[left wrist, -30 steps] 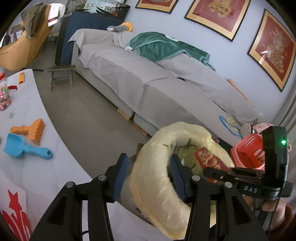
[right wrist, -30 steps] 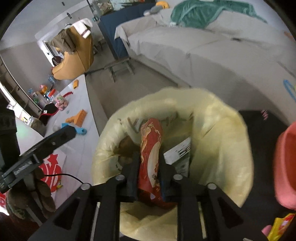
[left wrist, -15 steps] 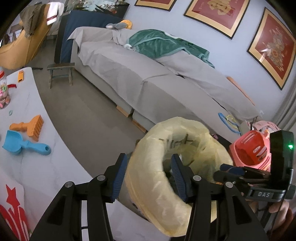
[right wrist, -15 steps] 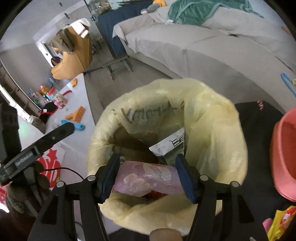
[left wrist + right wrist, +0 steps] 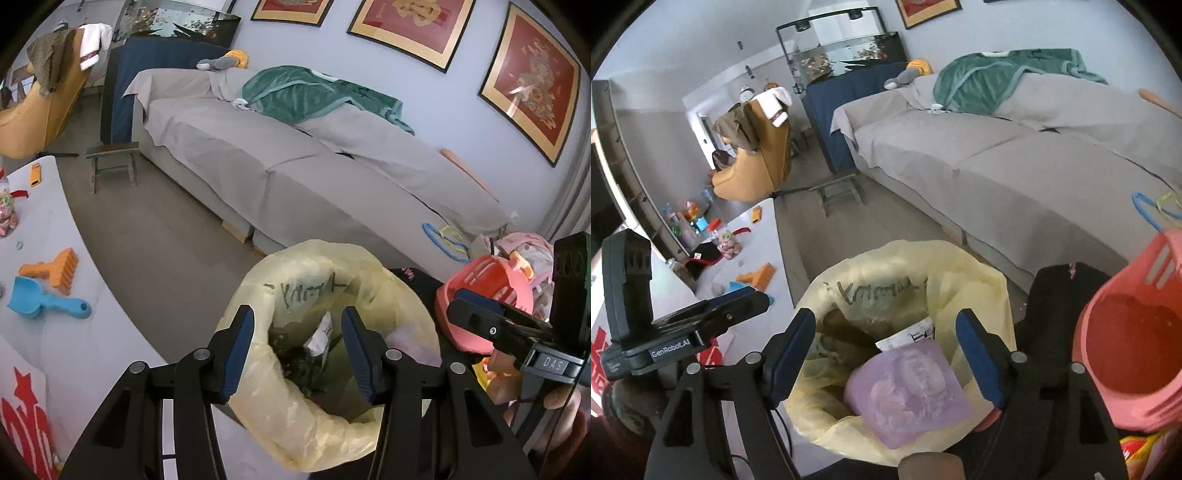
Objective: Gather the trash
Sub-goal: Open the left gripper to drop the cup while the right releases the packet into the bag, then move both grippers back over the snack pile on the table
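1. Now, lowest in the right wrist view, the right gripper [image 5: 886, 354] has its jaws opening wide with nothing pressed between them. The purple wrapper [image 5: 908, 395] lies loose below, inside the mouth of the yellow trash bag [image 5: 982, 291]. The drop looks done, so I would lift this gripper straight clear of the rim rather than drag across the film.

2. Centre-bottom in the left wrist view, the left gripper [image 5: 295, 347] stands fairly wide around the near left lip of the bag. Its left pad [image 5: 238, 350] sits outside the film and the other inside the mouth. Whether the pads actually pinch the film I cannot tell. Keeping the mouth held open looks like its job.

3. Right of the bag stands a pink basket [image 5: 1108, 387], with an orange snack packet [image 5: 1141, 450] at the lower right corner. That packet seems a likely next piece.

4. Left of frame, the white table [image 5: 92, 332] carries a blue toy scoop [image 5: 40, 301] and an orange toy rake [image 5: 55, 269]. These look like toys, not trash.

5. Farthest back, the grey sofa [image 5: 295, 158] fills the upper middle.
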A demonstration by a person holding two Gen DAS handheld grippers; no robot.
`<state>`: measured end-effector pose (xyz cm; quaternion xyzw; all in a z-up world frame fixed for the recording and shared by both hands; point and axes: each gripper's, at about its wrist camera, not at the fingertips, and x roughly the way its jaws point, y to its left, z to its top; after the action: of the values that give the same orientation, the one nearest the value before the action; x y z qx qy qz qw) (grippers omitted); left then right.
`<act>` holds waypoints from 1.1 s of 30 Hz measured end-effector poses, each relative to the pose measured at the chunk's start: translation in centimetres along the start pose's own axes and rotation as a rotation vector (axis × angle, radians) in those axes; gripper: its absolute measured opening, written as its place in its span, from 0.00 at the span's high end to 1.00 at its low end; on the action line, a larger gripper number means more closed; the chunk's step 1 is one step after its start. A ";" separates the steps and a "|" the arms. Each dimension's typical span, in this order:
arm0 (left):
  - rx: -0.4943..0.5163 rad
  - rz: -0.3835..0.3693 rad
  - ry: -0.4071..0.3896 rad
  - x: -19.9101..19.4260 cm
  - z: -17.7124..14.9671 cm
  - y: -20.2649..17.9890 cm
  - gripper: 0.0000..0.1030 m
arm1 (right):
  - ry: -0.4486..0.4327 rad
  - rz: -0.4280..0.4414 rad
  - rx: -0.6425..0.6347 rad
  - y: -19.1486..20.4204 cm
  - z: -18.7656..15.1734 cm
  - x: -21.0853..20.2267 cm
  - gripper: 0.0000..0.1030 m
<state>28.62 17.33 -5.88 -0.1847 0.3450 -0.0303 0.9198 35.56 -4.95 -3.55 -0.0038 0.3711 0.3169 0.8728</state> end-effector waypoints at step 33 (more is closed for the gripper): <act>0.413 -0.442 0.338 11.2 -10.8 -28.9 0.51 | -0.169 -0.589 0.285 -16.6 -17.1 -26.7 0.43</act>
<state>32.19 -15.06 -9.92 -0.0572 0.4309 -0.3281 0.8387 19.82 -37.07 -2.36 0.0375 0.3210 -0.0048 0.9463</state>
